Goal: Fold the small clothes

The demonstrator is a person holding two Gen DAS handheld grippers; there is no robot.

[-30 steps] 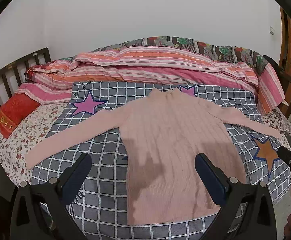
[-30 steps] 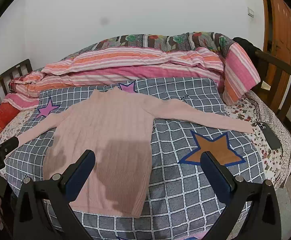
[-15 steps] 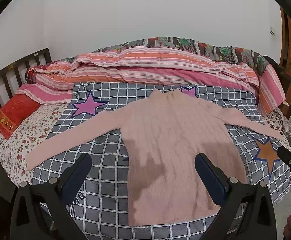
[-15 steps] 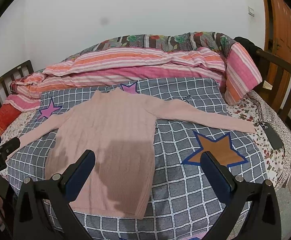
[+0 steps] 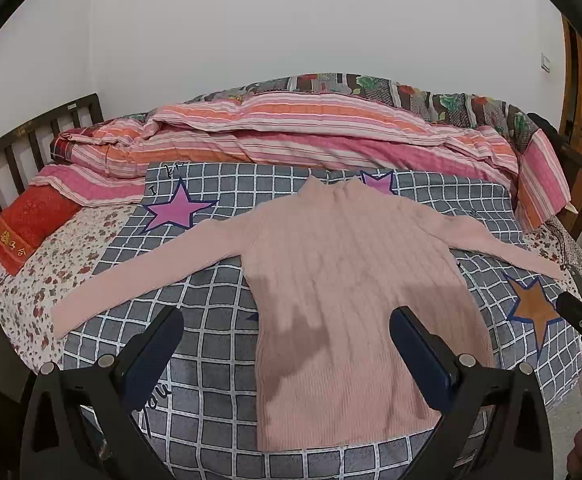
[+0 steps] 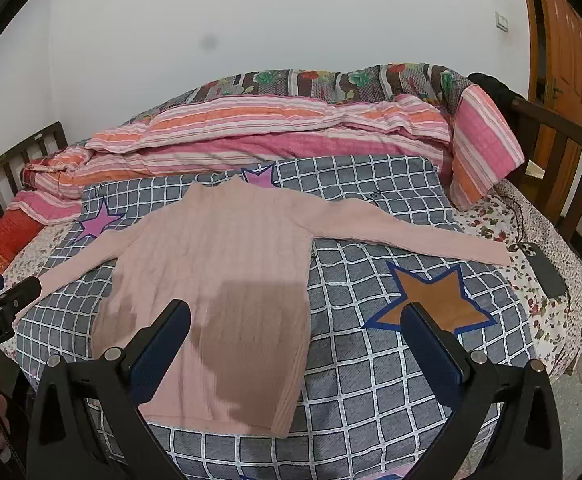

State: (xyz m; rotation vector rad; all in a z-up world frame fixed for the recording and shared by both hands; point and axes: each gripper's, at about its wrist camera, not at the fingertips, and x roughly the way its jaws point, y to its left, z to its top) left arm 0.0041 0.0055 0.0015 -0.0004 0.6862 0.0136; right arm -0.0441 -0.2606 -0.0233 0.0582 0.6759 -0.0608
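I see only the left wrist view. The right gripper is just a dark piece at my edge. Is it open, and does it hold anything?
Observer: The right gripper is wide open and holds nothing.
Operator: Thank you. The sweater's right sleeve runs off to my edge. Is there something beside its end?
Observer: Yes. A dark phone lies on the floral sheet, close beside the cuff of the pink sweater and not on the sweater itself.
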